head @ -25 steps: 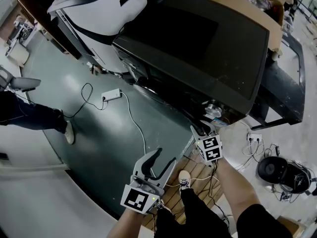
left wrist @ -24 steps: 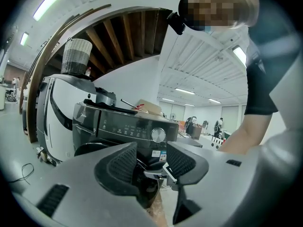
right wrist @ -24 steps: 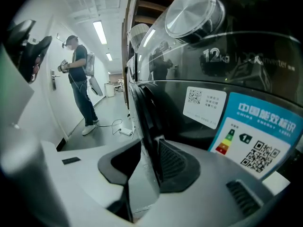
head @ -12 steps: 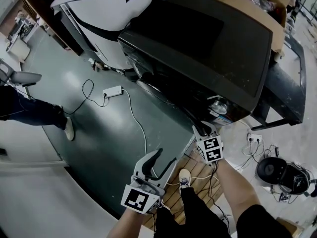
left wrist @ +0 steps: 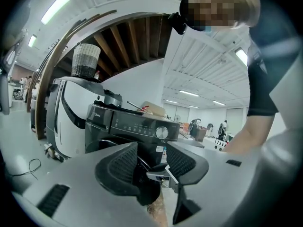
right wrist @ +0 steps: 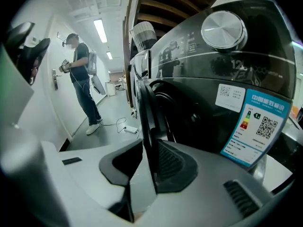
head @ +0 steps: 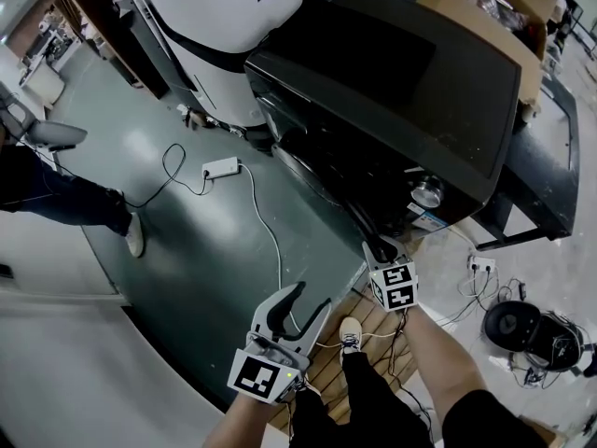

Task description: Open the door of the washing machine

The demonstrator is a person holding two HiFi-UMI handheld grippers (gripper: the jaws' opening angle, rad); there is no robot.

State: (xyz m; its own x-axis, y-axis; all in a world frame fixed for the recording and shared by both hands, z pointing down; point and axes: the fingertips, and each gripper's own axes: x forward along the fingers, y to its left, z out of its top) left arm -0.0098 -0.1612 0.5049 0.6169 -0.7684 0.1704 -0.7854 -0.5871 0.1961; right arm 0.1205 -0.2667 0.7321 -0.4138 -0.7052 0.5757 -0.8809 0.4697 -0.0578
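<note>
At the washing machine (head: 392, 82), the right gripper (head: 378, 247), jaws just closing, pinches the door (right wrist: 147, 108) edge; swing it outward steadily. Left gripper (head: 311, 297) gapes empty.

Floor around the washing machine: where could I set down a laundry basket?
The green floor between the white power strip and the pale wall is bare. Right of the washing machine, cables and a round black device crowd it.

Black washing machine door (right wrist: 147, 122) ajar
</note>
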